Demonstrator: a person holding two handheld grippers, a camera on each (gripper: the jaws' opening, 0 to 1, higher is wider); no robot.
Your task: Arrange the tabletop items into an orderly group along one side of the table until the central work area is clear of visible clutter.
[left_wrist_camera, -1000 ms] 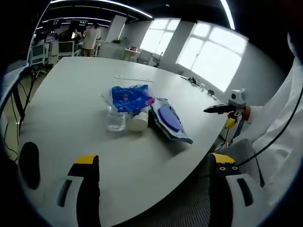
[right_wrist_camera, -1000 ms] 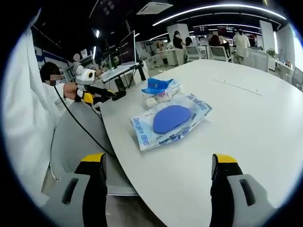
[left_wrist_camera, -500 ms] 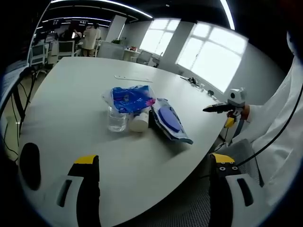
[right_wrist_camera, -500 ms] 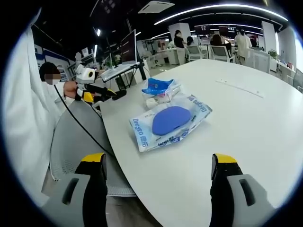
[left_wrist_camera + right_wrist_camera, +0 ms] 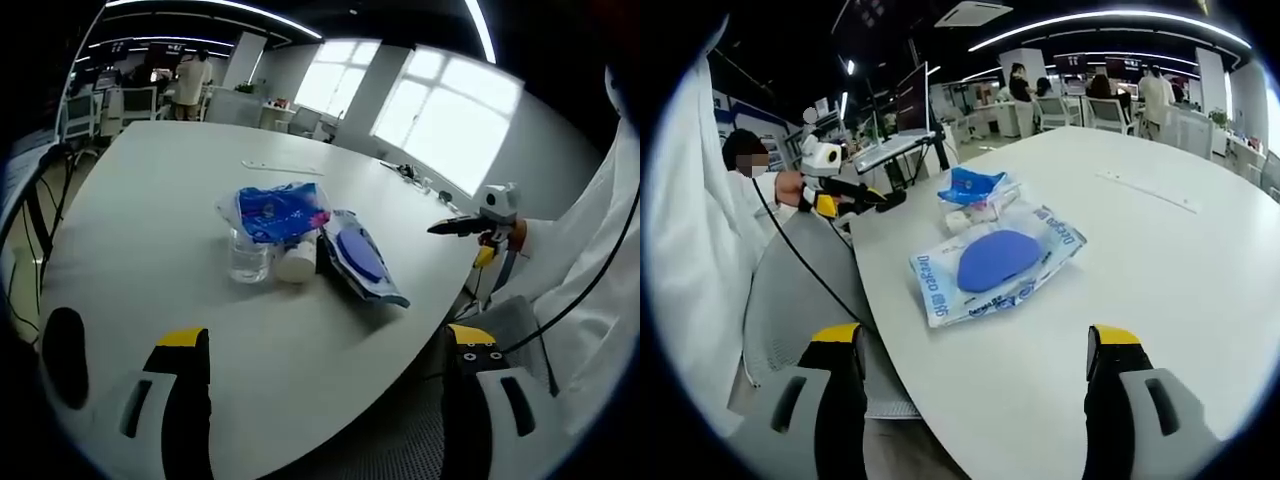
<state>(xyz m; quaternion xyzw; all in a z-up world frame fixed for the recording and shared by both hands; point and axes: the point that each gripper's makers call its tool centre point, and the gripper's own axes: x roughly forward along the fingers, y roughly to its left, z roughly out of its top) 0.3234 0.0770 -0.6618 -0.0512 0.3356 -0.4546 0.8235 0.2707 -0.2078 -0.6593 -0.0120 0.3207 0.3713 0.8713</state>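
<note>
An open-plan office with ceiling strip lights and bright windows surrounds a large pale table (image 5: 150, 200) with a rounded edge. In the left gripper view, the left gripper (image 5: 325, 400) shows at the bottom as two black, yellow-tipped jaws standing wide apart with nothing between them, low over the near table edge. Near the table's middle sits a tight cluster: a clear plastic cup (image 5: 247, 255), a small white bottle (image 5: 296, 262) just beside it, a crumpled blue bag (image 5: 278, 208) behind and partly over both, and a flat clear packet with a blue disc (image 5: 358, 255) touching the bottle's other side. How the bag rests on the cup is hard to make out. A thin pale strip (image 5: 280, 166) lies farther back, well apart. The right gripper (image 5: 455, 228) shows at the right beyond the table edge, its jaws too small to read there. In the right gripper view, the right gripper (image 5: 973, 395) also has its jaws spread wide and empty above the table (image 5: 1160, 300). The packet (image 5: 995, 265) lies nearest, its printing too blurred to read; the blue bag (image 5: 975, 185) and white bottle (image 5: 962, 217) sit behind it, the cup hidden. The left gripper (image 5: 855, 195) appears at the left, beside a person in white.
</note>
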